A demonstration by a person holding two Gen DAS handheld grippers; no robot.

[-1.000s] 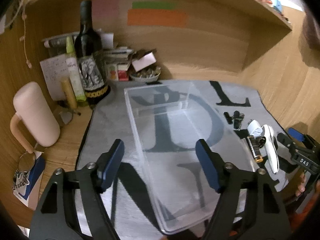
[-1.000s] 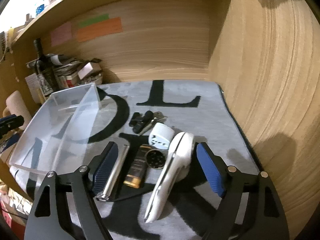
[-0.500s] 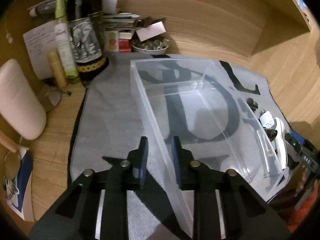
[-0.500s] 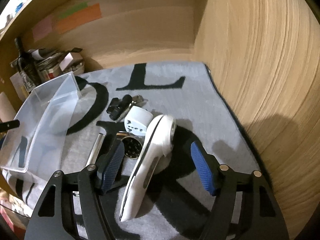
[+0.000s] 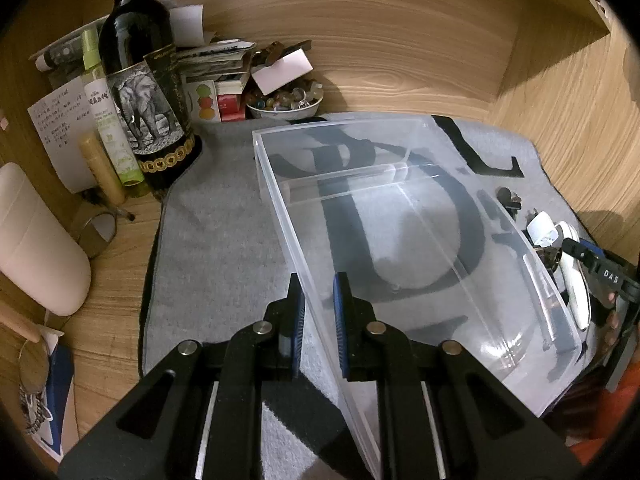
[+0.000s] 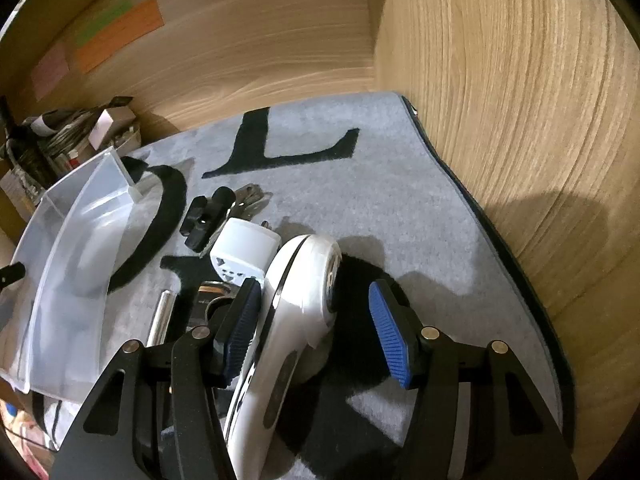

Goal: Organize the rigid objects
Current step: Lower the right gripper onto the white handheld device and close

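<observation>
The clear rectangular plastic bin [image 5: 400,240] lies on the grey mat with black letters [image 6: 380,184], its near left wall now clamped between the left gripper [image 5: 318,316] pads, which stood wide apart a second ago. The white handheld fabric shaver [image 6: 288,312] lies inside the spread right gripper [image 6: 316,332], which has come closer; its left pad touches the shaver.

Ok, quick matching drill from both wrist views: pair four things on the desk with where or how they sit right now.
1. clear bin
2. white shaver
3. wine bottle
4. white plug adapter

a. upright, back left corner
b. between open right fingers
c. wall pinched by left fingers
d. on mat beyond the shaver

Pairs: 1-c, 2-b, 3-a, 4-d
</observation>
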